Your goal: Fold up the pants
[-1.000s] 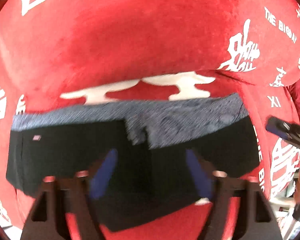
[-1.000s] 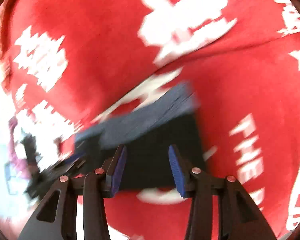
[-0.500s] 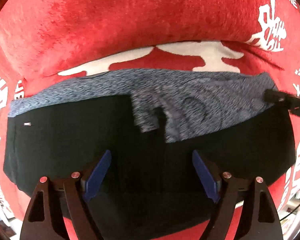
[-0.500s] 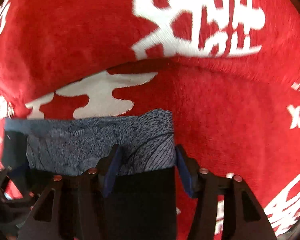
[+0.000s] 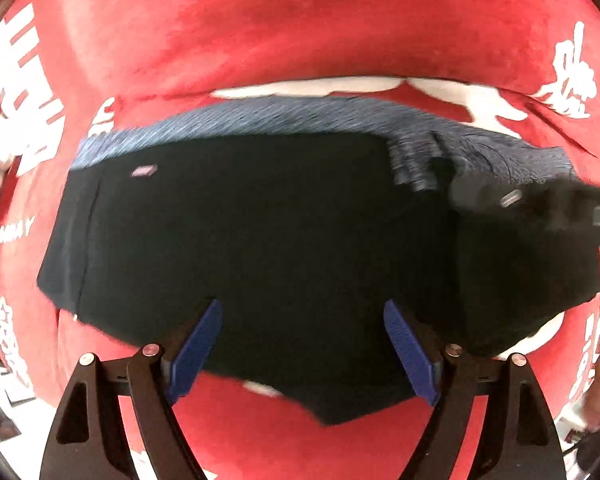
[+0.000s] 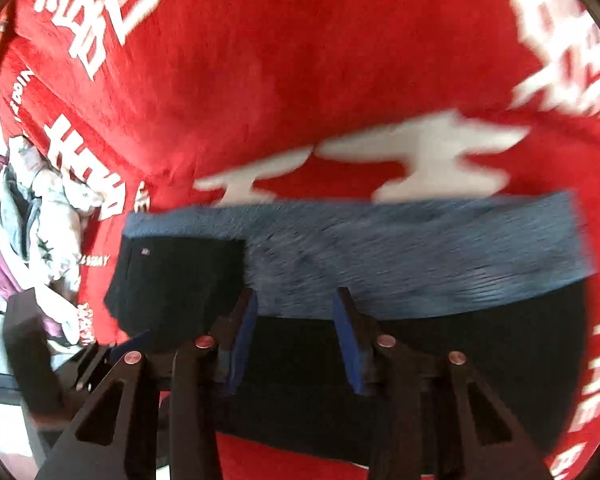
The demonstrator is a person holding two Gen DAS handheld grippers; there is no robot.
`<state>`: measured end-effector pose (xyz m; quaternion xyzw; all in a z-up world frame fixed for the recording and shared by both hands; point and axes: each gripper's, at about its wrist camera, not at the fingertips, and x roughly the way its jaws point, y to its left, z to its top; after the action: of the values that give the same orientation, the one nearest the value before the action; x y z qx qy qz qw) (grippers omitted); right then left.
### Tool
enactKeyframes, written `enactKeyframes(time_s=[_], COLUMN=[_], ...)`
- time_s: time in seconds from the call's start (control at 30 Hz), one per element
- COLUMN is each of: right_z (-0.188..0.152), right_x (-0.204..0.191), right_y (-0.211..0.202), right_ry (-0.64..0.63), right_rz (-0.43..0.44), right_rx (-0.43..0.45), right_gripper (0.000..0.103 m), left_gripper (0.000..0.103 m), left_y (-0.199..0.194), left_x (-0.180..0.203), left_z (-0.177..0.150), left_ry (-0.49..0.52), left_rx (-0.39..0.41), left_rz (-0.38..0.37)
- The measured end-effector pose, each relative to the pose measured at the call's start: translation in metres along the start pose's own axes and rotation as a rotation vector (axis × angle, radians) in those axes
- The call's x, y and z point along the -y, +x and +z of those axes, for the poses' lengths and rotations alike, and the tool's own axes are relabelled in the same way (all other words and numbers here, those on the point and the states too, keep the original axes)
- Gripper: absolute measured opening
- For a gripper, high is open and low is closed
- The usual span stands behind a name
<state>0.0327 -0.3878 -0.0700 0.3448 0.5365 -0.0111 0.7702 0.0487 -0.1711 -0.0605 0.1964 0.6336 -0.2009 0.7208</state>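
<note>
Left wrist view: the folded black fabric pants with a mottled blue-grey waistband [image 5: 284, 240] lie flat across the middle of a red plush cloth printed with large white characters [image 5: 300, 32], which covers the surface. The waistband runs along the edge of the pants toward 12 o'clock; a small pale label sits on the black fabric toward 10 o'clock. The left gripper [image 5: 302, 344] points down over the 6 o'clock edge of the pants, its jaws standing wide apart, the blue pads [image 5: 196, 348] clear of the fabric and holding nothing. The right gripper [image 5: 540, 204] enters from 3 o'clock, blurred, over the waistband end of the pants.

Right wrist view: the same pants [image 6: 480, 344] fill the lower half, waistband toward 12 o'clock, black fabric toward 6 o'clock. The right gripper [image 6: 296, 336] hangs over the seam between waistband and black cloth. Its jaws have just been closing and stand partly apart; the pants lie beneath and between the blue pads [image 6: 348, 344], but whether the pads pinch any fabric cannot be told through the blur. At 9 o'clock, beyond the red cloth's [image 6: 300, 60] edge, lies a heap of pale and purple garments [image 6: 32, 216]. Part of the left gripper [image 6: 88, 364] shows toward 8 o'clock.
</note>
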Motion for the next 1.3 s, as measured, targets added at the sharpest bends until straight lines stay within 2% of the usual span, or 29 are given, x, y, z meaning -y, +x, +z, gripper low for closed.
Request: enactKeyframes(time_s=[0.07,0.13,0.2,0.23,0.37,0.67,0.8,0.97,1.3], right_z=[-0.007,-0.018,-0.030,-0.034,-0.052,-0.086,-0.099,-0.107,-0.117], right_x=[-0.002,-0.014,-0.024,-0.029,-0.046,-0.047,-0.050,-0.060,-0.092], right_y=[0.022,0.022,0.020,0.020,0.007,-0.017,-0.024,-0.016,0.009], right_ry=[0.033,-0.006,-0.036,-0.052,-0.128,-0.027,-0.017,-0.007,-0.068], right_rz=[0.007,-0.030,0.034,0.049,-0.009,-0.065,-0.095,-0.103,-0.148], right_rx=[-0.051,-0.026,-0.060,-0.081,-0.095,-0.146,-0.172,-0.207,-0.269], right_gripper=[0.043,0.043,0.043,0.043,0.044,0.055,0.057,0.057,0.057], left_gripper=[0.084,0.085,0.100,0.103,0.103,0.103,0.103,0.103,0.103], left_y=[-0.003,0.002,0.005,0.005,-0.001,-0.009,-0.013,-0.013,-0.012], left_x=[-0.009,-0.014,-0.019,-0.023,-0.031,-0.043,-0.051,-0.063,-0.097], left_z=[-0.010,-0.011,-0.015,-0.017,-0.026,-0.036,-0.041,-0.046,-0.059], left_ry=[-0.019,-0.041,-0.054,-0.061,-0.074,-0.084,-0.105,-0.132,-0.174], left_rx=[-0.003,-0.006,-0.016,-0.016,-0.016,-0.053,-0.058,-0.065,-0.083], left_rz=[0.006,0.000,-0.001,0.009,0.008,0.007,-0.012,-0.031,-0.030])
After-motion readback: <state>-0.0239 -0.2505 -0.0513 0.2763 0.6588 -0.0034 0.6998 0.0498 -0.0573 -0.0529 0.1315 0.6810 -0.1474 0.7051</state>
